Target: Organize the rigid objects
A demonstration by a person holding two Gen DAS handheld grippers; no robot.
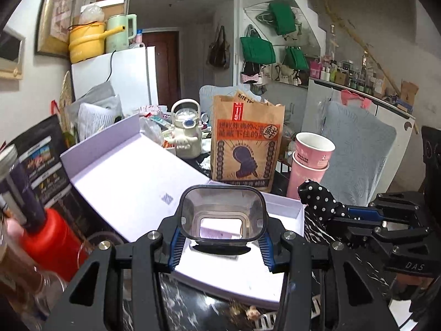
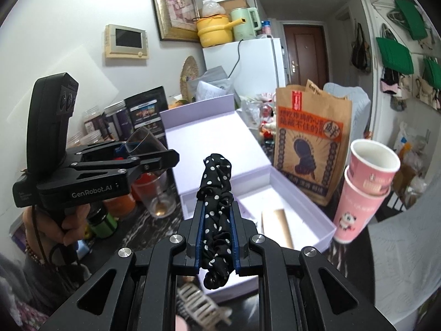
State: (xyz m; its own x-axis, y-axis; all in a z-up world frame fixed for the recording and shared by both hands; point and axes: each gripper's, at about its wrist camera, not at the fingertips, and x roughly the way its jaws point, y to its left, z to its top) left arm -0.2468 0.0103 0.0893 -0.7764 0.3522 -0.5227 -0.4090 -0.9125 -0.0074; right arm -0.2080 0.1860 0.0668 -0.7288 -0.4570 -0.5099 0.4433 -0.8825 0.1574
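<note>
Left wrist view: we see our left gripper (image 1: 222, 244) partly closed, its blue pads pressed on the sides of a clear plastic cup (image 1: 222, 215) lifted above the open lavender box (image 1: 132, 184). From the right wrist, our right gripper (image 2: 217, 237) is squeezed tight on a black polka-dot scrunchie (image 2: 216, 193), also held up over that box, which sits on the dark marbled tabletop (image 2: 154, 229). A brown paper bag (image 2: 311, 143) stands just behind the box, stacked pink paper cups (image 2: 363, 190) to its right. A hair claw clip (image 2: 199, 307) lies below the right gripper.
</note>
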